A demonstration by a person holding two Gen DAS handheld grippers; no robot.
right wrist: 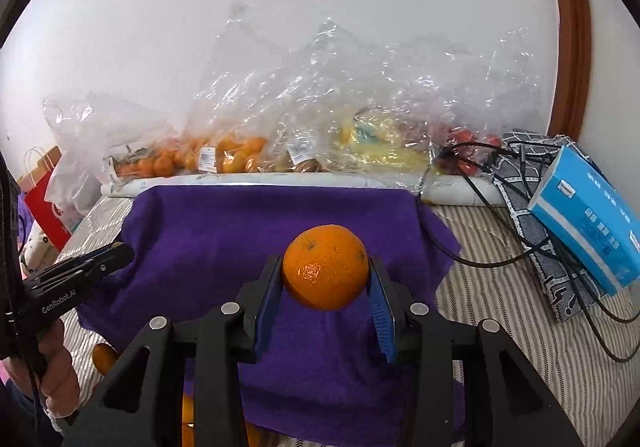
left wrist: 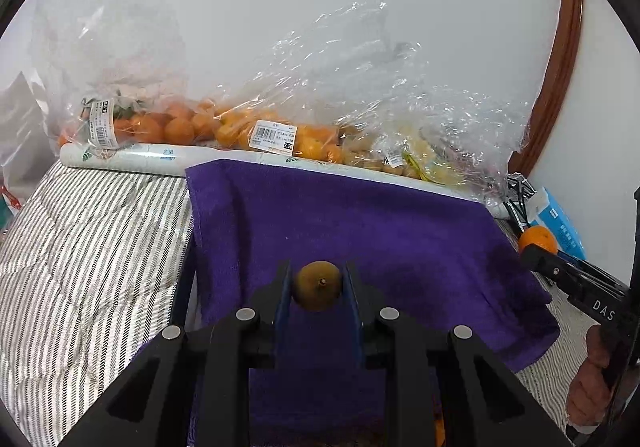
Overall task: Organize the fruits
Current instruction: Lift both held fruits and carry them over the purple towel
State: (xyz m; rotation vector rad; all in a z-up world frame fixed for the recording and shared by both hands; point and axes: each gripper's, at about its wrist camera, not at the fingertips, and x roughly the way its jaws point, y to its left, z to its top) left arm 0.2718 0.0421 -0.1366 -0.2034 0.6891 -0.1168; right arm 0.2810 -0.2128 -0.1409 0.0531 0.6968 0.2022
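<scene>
Left tongs (left wrist: 317, 289) clamped on brown fruit (left wrist: 317, 286), right tongs (right wrist: 326, 279) gripping orange (right wrist: 325, 267), both above purple towel (right wrist: 224, 223).

Left gripper (left wrist: 318, 287): black frame, blue fingers (left wrist: 283, 297), round silver screws. Right gripper (right wrist: 326, 279): same build; white "GenRobot.AI", "DAS" lettering on sides.

Purple towel (right wrist: 224, 231) on striped bedding (right wrist: 500, 287) (orange (right wrist: 325, 267) bright orange).
</scene>
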